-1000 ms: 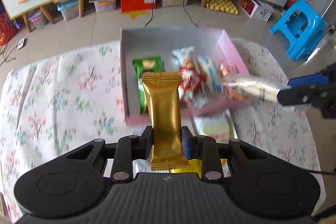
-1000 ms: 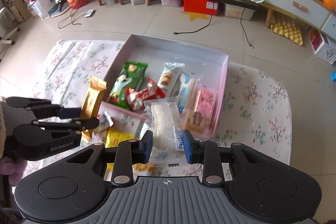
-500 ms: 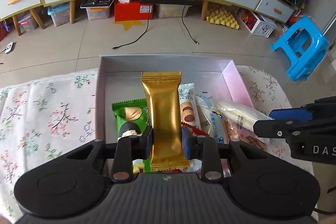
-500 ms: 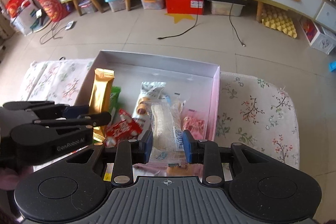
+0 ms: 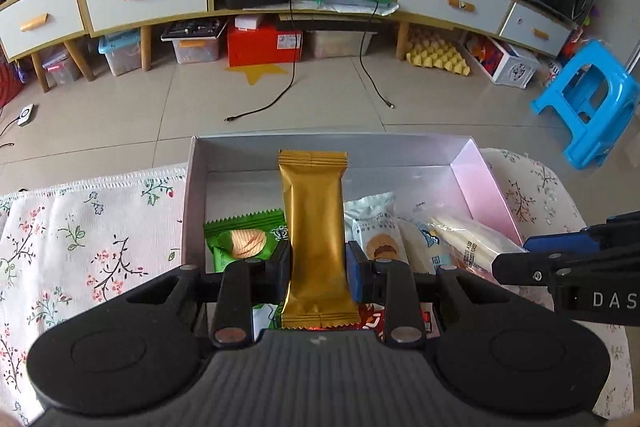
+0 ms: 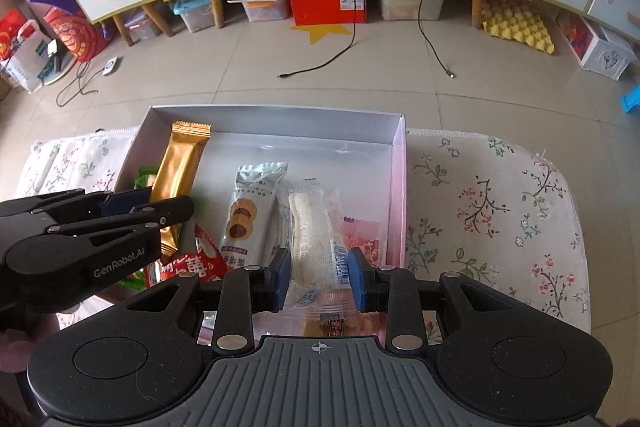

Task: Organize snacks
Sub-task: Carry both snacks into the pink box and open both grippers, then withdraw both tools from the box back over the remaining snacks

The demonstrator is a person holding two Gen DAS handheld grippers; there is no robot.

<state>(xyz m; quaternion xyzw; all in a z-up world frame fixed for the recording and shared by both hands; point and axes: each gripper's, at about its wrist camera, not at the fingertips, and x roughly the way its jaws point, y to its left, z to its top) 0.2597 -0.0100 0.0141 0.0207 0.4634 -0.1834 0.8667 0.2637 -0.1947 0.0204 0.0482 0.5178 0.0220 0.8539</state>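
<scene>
Here the left gripper [image 5: 318, 261] pinches a gold bar [image 5: 316, 239] tight, its top pointing to twelve o'clock over the box [image 5: 328, 153]. At three o'clock from it, the right gripper [image 6: 319, 277] clamps a clear packet [image 6: 314, 231] above a biscuit pack [image 6: 250, 215].

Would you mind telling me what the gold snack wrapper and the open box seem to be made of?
Gold wrapper: apparently metallised foil film, satin sheen, with crimped ridged ends. Box: probably coated cardboard, with thin straight folded walls, pink outside, slightly glossy pale inside.
</scene>
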